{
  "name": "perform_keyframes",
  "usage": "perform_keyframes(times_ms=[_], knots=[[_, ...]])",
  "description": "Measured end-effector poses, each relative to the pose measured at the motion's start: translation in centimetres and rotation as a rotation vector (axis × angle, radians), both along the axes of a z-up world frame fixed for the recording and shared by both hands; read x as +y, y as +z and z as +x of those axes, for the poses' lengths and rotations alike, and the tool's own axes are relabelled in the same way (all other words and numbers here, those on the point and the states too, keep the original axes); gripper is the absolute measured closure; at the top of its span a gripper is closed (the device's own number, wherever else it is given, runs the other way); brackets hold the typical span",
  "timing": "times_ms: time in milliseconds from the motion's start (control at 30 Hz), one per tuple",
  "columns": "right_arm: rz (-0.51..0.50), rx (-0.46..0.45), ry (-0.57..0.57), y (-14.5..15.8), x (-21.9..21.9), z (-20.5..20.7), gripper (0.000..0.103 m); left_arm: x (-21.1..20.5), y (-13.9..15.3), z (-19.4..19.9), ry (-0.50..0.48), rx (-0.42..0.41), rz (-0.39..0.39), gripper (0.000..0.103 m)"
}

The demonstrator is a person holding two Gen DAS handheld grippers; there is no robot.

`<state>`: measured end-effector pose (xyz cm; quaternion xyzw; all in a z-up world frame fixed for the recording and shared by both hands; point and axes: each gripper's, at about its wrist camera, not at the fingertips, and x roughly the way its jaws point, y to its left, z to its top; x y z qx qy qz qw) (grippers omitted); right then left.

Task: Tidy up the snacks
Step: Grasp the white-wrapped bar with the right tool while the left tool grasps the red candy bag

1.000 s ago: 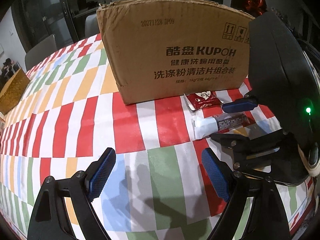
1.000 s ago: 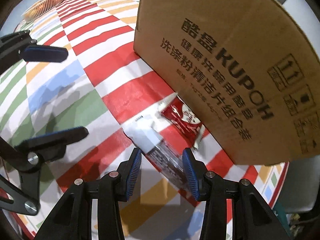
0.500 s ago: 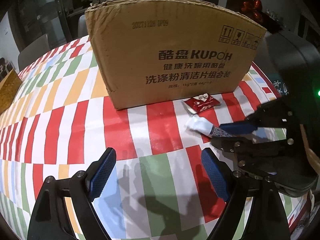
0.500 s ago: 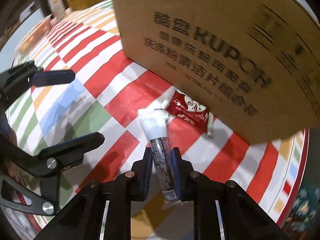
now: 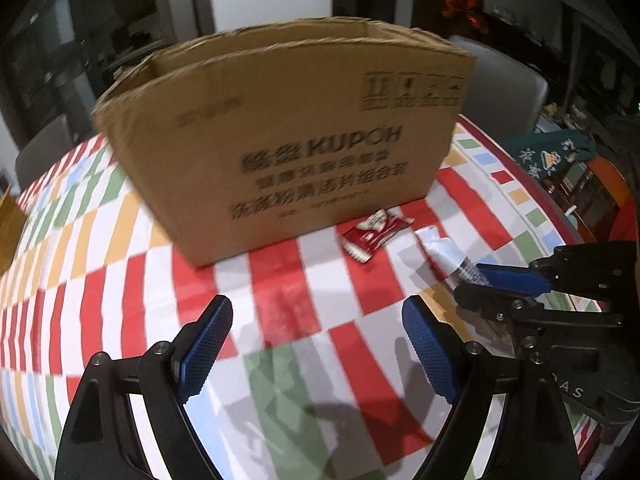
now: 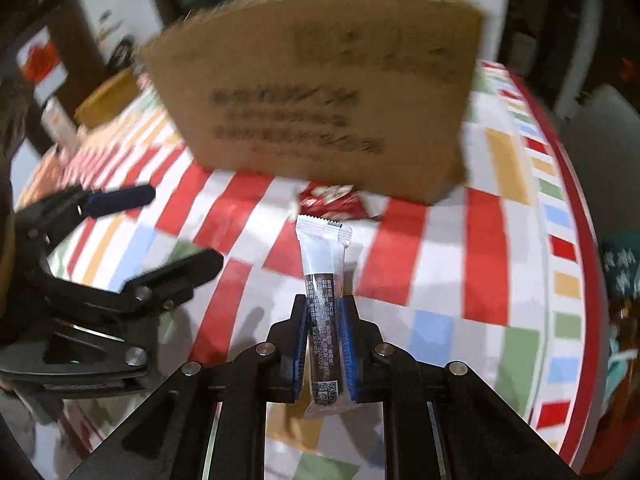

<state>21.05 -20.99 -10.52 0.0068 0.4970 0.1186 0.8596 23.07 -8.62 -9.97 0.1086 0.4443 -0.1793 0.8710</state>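
A long white and dark snack stick [image 6: 325, 276] is pinched between the blue pads of my right gripper [image 6: 323, 312], its white end lifted off the cloth toward the box. In the left wrist view the same snack stick [image 5: 444, 252] pokes out of the right gripper [image 5: 474, 278] at the right. A red snack packet [image 6: 332, 200] [image 5: 374, 232] lies on the tablecloth against the foot of the open cardboard box [image 5: 296, 152] [image 6: 320, 92]. My left gripper [image 5: 316, 340] hangs open over the cloth in front of the box, with nothing between its fingers.
The checked tablecloth [image 5: 280, 292] covers a round table whose red edge [image 6: 584, 264] curves close on the right. A yellow box [image 6: 104, 96] and other items stand at the far left. Chairs [image 5: 504, 80] stand behind the table.
My right gripper shut on the snack stick, rolled, and lifted it off the cloth. The left gripper drew back and up a little, still open.
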Motion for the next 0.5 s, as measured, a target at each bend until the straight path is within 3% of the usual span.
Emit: perform_keyframes(times_ms=[300,500], knots=[[0.102,-0.013,-0.216,0.0,-2.9,0.1,0.086,-3.9,0.1,2.5,-0.159,-0.057,0.021,0.025],[0.102,-0.027,-0.308,-0.2,-3.7,0.2,0.086,-5.5,-1.3,4.1,-0.215,-0.068,0.075,0.034]])
